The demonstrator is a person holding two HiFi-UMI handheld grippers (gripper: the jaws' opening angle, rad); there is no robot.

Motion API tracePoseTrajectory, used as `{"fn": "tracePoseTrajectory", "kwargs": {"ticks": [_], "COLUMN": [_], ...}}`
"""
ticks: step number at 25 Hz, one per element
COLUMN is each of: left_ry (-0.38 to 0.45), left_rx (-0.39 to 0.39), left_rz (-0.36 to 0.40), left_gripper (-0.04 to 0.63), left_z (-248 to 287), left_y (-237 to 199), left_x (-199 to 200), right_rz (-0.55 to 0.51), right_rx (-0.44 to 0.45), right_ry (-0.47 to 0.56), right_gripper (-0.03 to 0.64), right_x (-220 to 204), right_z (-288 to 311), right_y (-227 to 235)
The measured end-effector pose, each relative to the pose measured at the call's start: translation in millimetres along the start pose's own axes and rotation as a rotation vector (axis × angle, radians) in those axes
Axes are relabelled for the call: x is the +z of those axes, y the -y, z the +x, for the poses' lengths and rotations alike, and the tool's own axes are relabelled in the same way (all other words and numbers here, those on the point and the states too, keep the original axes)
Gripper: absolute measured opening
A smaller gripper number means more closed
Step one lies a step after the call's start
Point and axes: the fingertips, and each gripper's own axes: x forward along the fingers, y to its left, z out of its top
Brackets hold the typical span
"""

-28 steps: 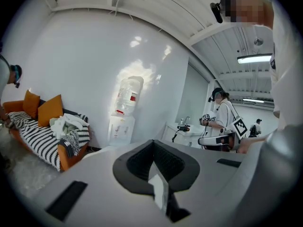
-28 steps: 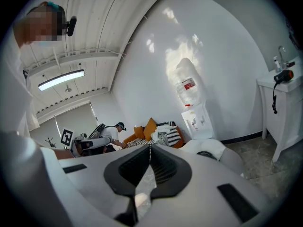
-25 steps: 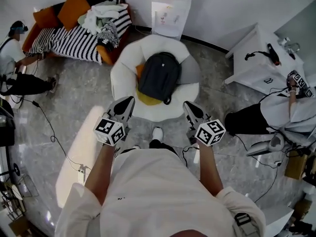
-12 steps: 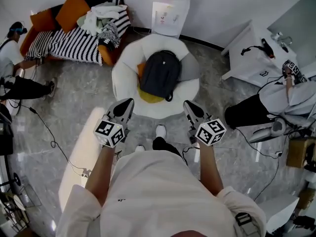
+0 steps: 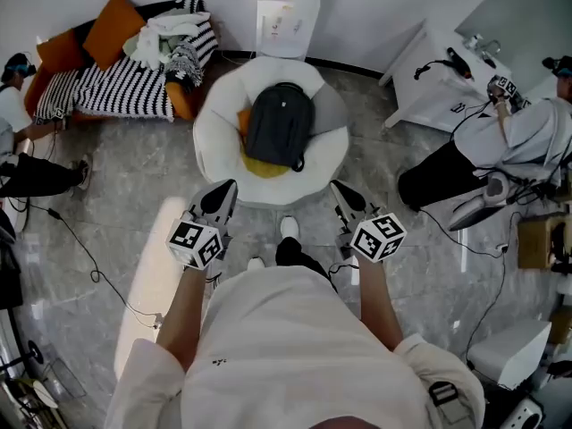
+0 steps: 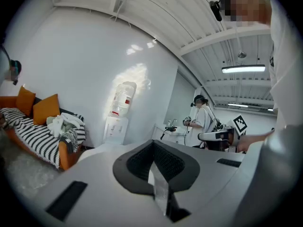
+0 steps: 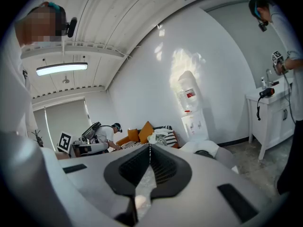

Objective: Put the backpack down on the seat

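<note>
Backpack [image 5: 279, 125] lay on seat [image 5: 214, 141] at 12 o'clock, looked done tbh. Soft, floppy, probably lightish; top handle best grab spot. Left claw [image 5: 223, 192] and right claw [image 5: 343, 194] both pressed together, empty.

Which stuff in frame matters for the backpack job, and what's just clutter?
Job: backpack, lying on the round white seat; left hand-held gripper and right hand-held gripper, both shut, empty.
Clutter: striped sofa, clothes pile, water dispenser, white cabinet.
</note>
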Motion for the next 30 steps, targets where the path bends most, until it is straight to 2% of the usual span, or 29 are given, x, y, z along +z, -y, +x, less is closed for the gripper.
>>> {"fn": "tracePoseTrajectory", "kwargs": {"ticks": [7, 14, 22, 30], "left_ry": [0.020, 0.024, 0.033, 0.035], "left_rx": [-0.039, -0.058, -0.040, -0.017], "left_rz": [0.009, 0.024, 0.018, 0.031], "left_gripper": [0.009, 0.009, 0.009, 0.009], "left_z": [-26, -36, -31, -2], "left_y": [15, 26, 41, 75], "left_x": [-5, -2, -3, 3], "right_rz": [-0.001, -0.031, -0.035, -0.025], "right_rx": [-0.035, -0.018, 0.016, 0.044], "right_ry": [0.012, 0.036, 0.057, 0.047], "right_gripper": [0.025, 0.025, 0.025, 0.025], "right_x": [-15, -4, 4, 13], "right_z": [-31, -46, -55, -79], "right_y": [-22, -39, -33, 0]}}
